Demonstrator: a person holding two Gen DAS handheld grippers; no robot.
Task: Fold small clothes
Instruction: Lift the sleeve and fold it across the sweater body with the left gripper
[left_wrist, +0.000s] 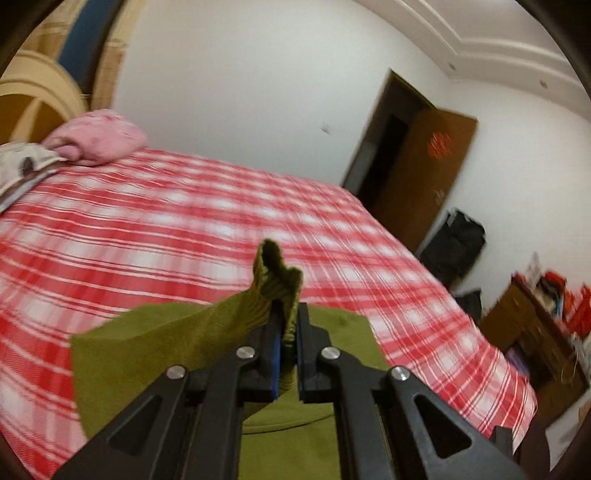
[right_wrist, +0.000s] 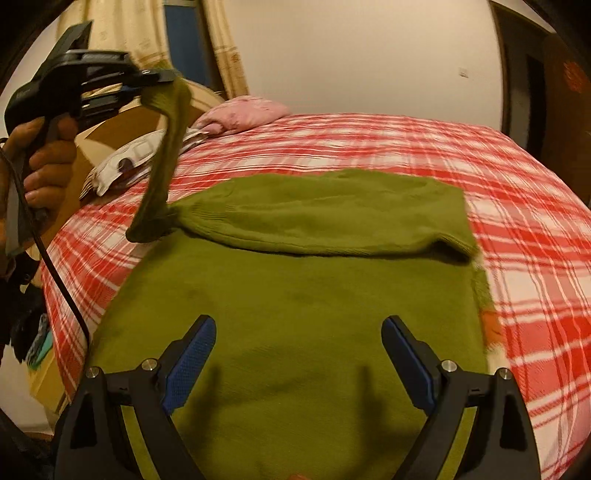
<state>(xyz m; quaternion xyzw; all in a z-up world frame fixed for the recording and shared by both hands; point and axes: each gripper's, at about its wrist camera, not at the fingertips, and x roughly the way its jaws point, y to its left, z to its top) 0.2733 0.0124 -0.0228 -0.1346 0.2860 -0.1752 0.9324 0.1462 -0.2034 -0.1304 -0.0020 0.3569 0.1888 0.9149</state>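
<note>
Folding in progress: we hold the olive-green sweater (right_wrist: 295, 314) flat on the checked bedspread (right_wrist: 498, 177), one sleeve already laid across its upper part.
Right gripper (right_wrist: 297, 360): our jaws stand wide apart, hovering just over the sweater's body and gripping nothing.
Left gripper (left_wrist: 286, 332): our jaws are clamped on the ribbed cuff (left_wrist: 279, 273) of the other sleeve, lifted high off the bed.
Step in hand, as we judge it: carry that hanging sleeve (right_wrist: 162, 158) across the chest, keep it taut, lay it flat over the first, then let go.
Care: our right pads could pin the body so it does not drag.
Nearby: a patterned cloth (right_wrist: 122, 162) and a pink pillow (right_wrist: 243, 112) lie at the headboard, well apart from the fold.
Far: a brown door (left_wrist: 424, 173) stands open; nothing blocks the sleeve's path.
</note>
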